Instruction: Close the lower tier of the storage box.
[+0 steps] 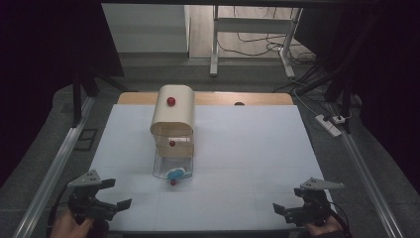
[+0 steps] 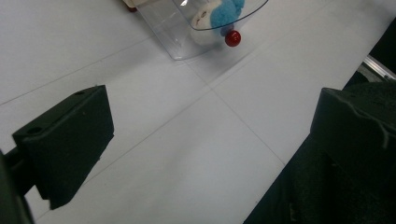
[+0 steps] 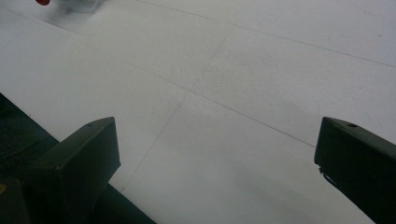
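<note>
The blue plush toy (image 1: 176, 173) lies in the clear pulled-out drawer (image 1: 171, 167), ahead of the left gripper (image 1: 113, 192). The right gripper (image 1: 286, 211) waits farther off. Both jaws gape empty, seemingly ready to reach in.

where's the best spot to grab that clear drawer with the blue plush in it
Probably the red knob at the front of the clear drawer. It sticks out toward the person, small and round, so a tool could close on it from the near side. The drawer's thin, slick, curved walls likely give a poorer hold. The blue plush toy lies inside, just behind the knob.
</note>
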The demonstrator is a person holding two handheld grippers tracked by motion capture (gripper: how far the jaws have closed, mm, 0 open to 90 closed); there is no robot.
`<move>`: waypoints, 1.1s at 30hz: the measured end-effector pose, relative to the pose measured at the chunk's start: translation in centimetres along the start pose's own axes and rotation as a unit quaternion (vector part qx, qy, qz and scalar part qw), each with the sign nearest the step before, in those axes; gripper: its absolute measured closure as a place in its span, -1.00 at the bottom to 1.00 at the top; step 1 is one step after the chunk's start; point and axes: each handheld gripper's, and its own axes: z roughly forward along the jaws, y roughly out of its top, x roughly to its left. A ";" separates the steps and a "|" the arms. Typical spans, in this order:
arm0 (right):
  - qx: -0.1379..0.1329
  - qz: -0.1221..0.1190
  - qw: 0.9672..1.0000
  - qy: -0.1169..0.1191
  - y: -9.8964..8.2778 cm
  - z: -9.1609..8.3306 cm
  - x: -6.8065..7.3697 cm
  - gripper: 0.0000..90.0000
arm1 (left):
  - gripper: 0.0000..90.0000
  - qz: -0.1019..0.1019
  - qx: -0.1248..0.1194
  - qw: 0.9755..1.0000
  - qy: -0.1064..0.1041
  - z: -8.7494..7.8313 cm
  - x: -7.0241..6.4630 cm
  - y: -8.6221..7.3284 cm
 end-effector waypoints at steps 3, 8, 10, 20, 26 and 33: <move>0.002 -0.002 1.000 -0.001 0.0 0.0 0.0 -1.00 | -1.00 0.006 -0.001 1.000 0.001 0.2 -0.2 0.2; 0.004 -0.003 1.000 0.001 0.0 0.1 0.0 -1.00 | -1.00 0.015 -0.007 1.000 -0.004 0.6 -0.6 0.6; 0.005 -0.003 1.000 0.001 0.0 0.1 0.1 -1.00 | -1.00 0.017 -0.002 1.000 -0.006 0.8 -0.8 0.7; 0.011 -0.010 1.000 0.000 0.1 0.2 0.2 -1.00 | -0.99 0.022 0.005 1.000 -0.009 1.7 -1.2 1.3; 0.013 -0.011 1.000 -0.001 0.1 0.3 0.2 -1.00 | -1.00 0.039 0.010 0.999 -0.011 2.2 -1.6 1.9; 0.016 -0.011 1.000 0.001 0.1 0.3 0.2 -1.00 | -1.00 0.056 0.021 0.998 -0.012 3.1 -2.0 2.3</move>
